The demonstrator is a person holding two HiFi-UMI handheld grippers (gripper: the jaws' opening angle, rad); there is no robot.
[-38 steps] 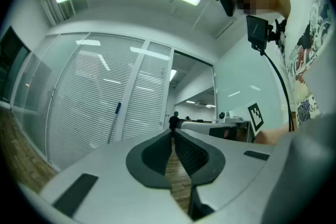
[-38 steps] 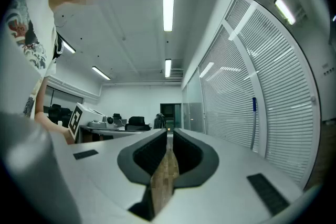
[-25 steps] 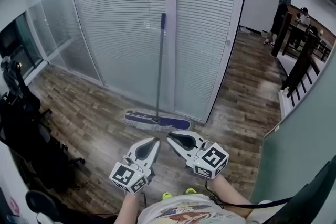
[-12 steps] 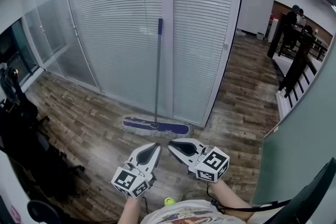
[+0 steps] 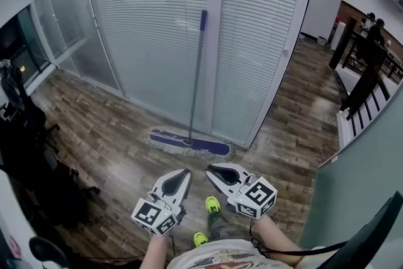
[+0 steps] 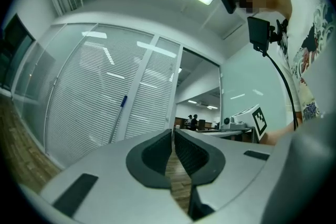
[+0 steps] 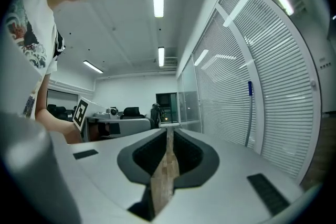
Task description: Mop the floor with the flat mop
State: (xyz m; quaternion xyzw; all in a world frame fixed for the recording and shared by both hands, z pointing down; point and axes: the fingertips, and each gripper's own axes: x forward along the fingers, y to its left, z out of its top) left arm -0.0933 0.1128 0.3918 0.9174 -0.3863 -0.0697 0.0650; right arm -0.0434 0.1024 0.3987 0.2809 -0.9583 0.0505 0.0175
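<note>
The left gripper [image 5: 184, 173] and the right gripper [image 5: 211, 169] are both closed and empty. Their jaws meet with only a sliver of floor showing between them (each gripper view bears this out). They are held side by side, low in the head view, above the person's yellow-green shoes [image 5: 213, 203].

The flat mop [image 5: 189, 142] stands at twelve o'clock from the grippers, near but clear of both. Its head lies flat on the floor [image 5: 107, 135], and its handle [image 5: 197, 72] leans against the pale post of the glass partition [image 5: 145, 28]. By my reading the mopping has not begun. The jaws have yet to open and take the handle, the mop has yet to come off the partition, and all the sweeping is left.

The handle is a slim, smooth grey pole capped by a blue grip. The head is a long, narrow bar in blue-purple cloth with a paler fringe. The floor is wood-grain plank with a dull sheen. White slatted blinds sit behind the glass. Dark chairs crowd nine o'clock.
</note>
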